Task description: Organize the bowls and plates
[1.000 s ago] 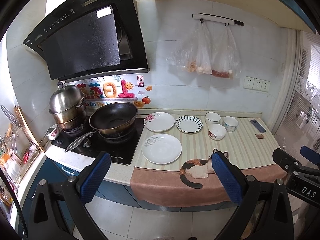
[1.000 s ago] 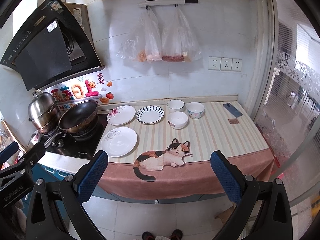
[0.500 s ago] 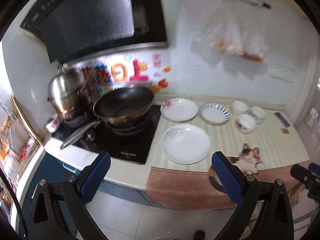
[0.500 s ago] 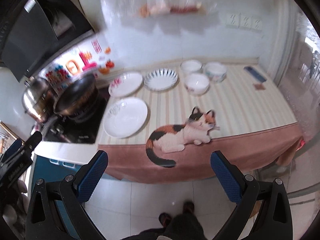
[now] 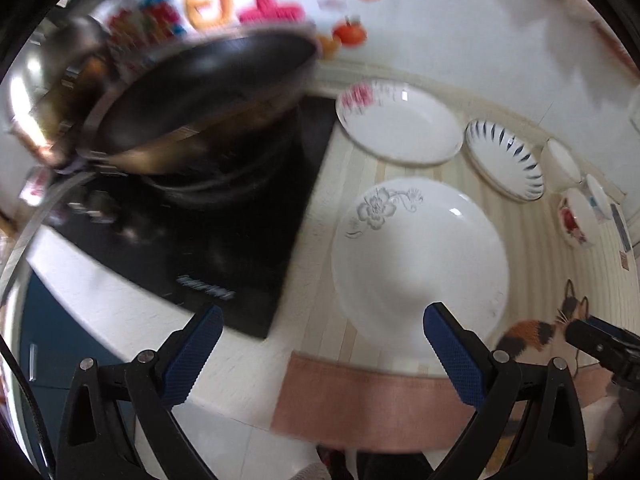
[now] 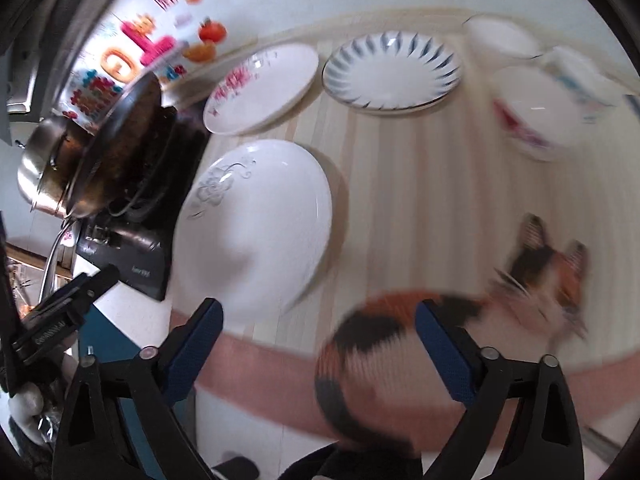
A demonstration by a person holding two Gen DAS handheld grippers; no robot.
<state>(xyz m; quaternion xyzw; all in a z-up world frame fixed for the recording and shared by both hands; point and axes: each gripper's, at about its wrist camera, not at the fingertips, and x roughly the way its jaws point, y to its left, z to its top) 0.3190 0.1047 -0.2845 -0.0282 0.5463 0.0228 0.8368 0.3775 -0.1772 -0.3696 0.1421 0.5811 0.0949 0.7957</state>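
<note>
a: left wrist view first. both grippers have dropped in close over the counter within the last second, and the motion blurs both views.

b: so what's nearest?

a: the left gripper (image 5: 320, 344), jaws spread wide and holding nothing, now hangs over the counter's front edge, its right finger overlapping the near rim of the grey-flower plate (image 5: 420, 268). the right gripper (image 6: 318, 336) is just as wide open and empty, over the cat print (image 6: 440, 320) on the striped mat (image 6: 420, 184).

b: meaning for the task?

a: nothing is lifted yet; i'd judge this the approach to the first pickup, likely that near plate.

b: and further back?

a: the pink-flower plate (image 5: 400, 120) and blue-striped plate (image 5: 506, 160) lie side by side, apart from each other. three bowls (image 6: 532, 108) cluster to the right. left of the mat is a black cooktop (image 5: 224, 232) with a wok (image 5: 200, 92), then the tiled wall with coloured stickers (image 5: 240, 4).
</note>
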